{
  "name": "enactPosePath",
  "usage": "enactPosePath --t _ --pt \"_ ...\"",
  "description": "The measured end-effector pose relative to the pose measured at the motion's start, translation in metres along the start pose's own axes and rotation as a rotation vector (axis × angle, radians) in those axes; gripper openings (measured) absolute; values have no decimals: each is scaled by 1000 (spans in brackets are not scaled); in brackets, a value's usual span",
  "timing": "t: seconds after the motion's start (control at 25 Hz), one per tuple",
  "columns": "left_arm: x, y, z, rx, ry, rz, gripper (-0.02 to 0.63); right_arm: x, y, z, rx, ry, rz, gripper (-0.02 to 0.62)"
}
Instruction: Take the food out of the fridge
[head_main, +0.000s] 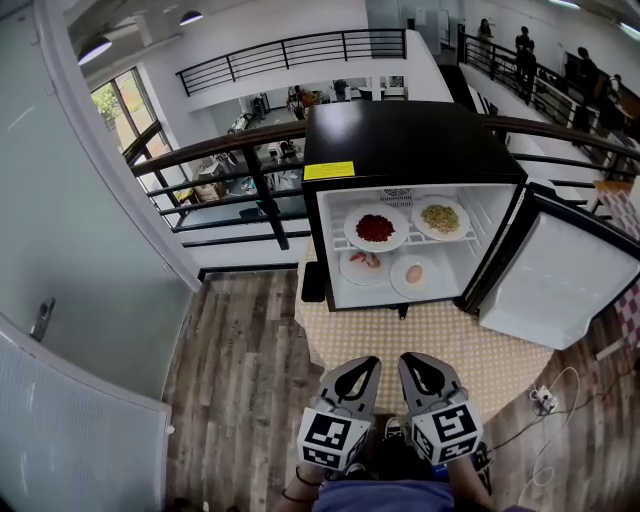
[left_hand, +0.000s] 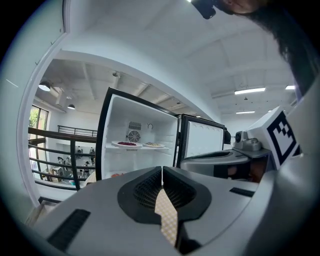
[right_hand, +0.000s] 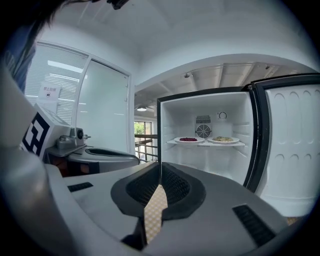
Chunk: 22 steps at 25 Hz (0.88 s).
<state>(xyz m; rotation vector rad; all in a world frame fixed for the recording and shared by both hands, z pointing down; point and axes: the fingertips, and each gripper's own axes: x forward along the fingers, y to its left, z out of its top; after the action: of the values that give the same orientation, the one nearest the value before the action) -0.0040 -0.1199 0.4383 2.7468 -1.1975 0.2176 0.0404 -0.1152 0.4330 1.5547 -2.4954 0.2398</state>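
You are barely beginning: with the fridge (head_main: 400, 145) standing open and four plates of food (head_main: 375, 228) sitting on its shelves, you are holding the left hand-held gripper (head_main: 366, 364) and right hand-held gripper (head_main: 410, 360) closed, empty, well short of it.

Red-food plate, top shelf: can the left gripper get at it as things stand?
Probably yes. The door stands wide open and nothing lies between the left gripper and the red-food plate. It is shut and short of the fridge, so must approach and open.

Open-plan office mezzanine: railing (head_main: 240, 160) overlooking desks below (head_main: 300, 100).
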Motion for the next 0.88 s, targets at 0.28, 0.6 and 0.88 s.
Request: enactPosePath --t 0.28,0.6,0.88 --pt "45 7 14 -37 -26 13 18 22 -44 9 9 0 30 26" --pt "75 16 19 -47 -16 34 18 43 -72 21 16 -22 78 25" --pt "93 17 22 -9 3 62 18 56 -89 25 22 -28 118 25"
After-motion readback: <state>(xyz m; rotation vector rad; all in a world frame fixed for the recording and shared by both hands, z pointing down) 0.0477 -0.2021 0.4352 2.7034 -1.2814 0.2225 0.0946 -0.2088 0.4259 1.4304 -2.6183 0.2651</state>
